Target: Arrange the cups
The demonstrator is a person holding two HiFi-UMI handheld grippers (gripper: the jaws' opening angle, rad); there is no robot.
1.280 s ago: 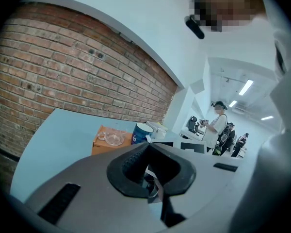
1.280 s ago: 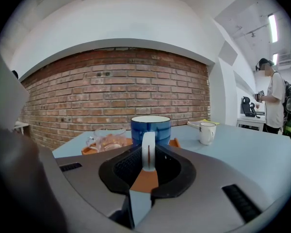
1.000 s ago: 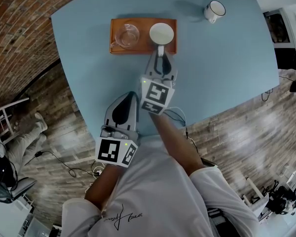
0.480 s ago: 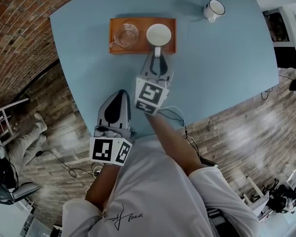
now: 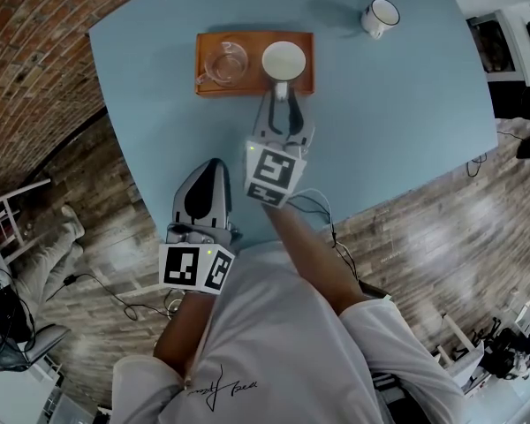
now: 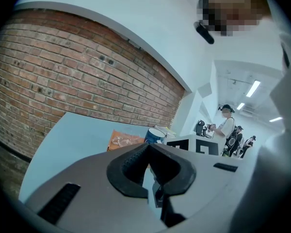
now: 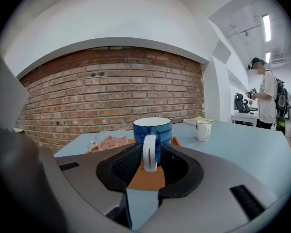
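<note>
- Right gripper [image 5: 282,98]: jaws opening, one on each side of the blue mug's [image 7: 153,129] handle, pads clear of it.
- Blue mug stands upright on the orange tray [image 5: 256,39], beside a glass cup [image 5: 225,63].
- Left gripper [image 6: 150,160]: jaws together, nothing between them.
- White mug [image 5: 381,16] stands well apart on the blue table [image 5: 397,104].

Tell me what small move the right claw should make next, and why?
Probably draw the right claw straight back. Its jaws are opening around the handle of the blue mug, which already stands on the orange tray beside the glass cup.
</note>
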